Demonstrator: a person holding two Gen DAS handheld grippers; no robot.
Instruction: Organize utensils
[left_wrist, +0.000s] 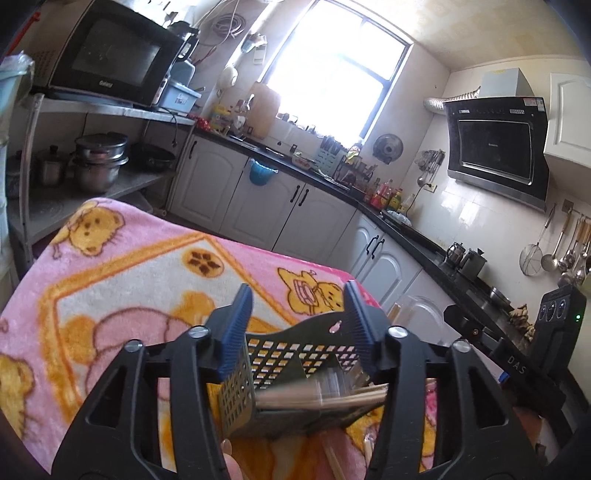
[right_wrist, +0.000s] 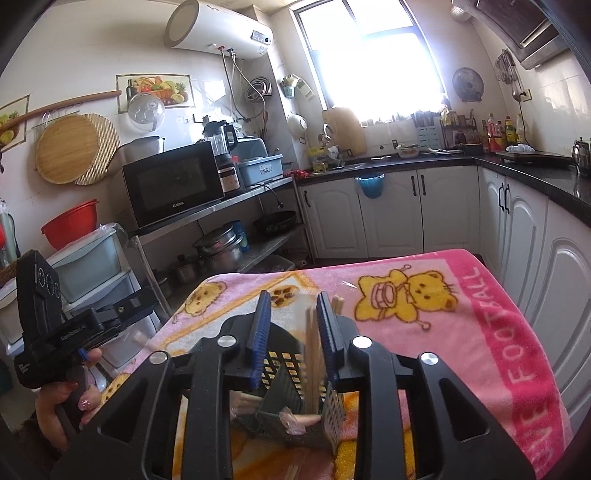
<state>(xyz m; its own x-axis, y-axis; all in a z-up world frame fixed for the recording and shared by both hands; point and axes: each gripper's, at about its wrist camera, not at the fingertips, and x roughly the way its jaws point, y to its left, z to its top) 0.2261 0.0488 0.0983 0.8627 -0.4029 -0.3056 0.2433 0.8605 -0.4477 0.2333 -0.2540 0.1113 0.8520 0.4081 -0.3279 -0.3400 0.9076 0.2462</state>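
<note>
A dark perforated utensil holder (left_wrist: 295, 360) stands on a table covered by a pink bear-print towel (left_wrist: 129, 277). My left gripper (left_wrist: 299, 310) is open above the holder's rim, one finger on each side of it. Blurred metal utensils (left_wrist: 332, 395) lie across the holder inside. In the right wrist view the holder (right_wrist: 284, 398) sits under my right gripper (right_wrist: 291, 317), which is open. Wooden chopsticks (right_wrist: 313, 354) stand upright in the holder between the right fingers, nearer the right one; I cannot tell if they touch it.
The towel (right_wrist: 424, 321) covers the whole table. White cabinets (right_wrist: 388, 210) under a black counter (right_wrist: 535, 173) run behind and right. A metal shelf (right_wrist: 221, 206) with a microwave and pots stands at the left. The other handheld gripper body (right_wrist: 48, 332) is at left.
</note>
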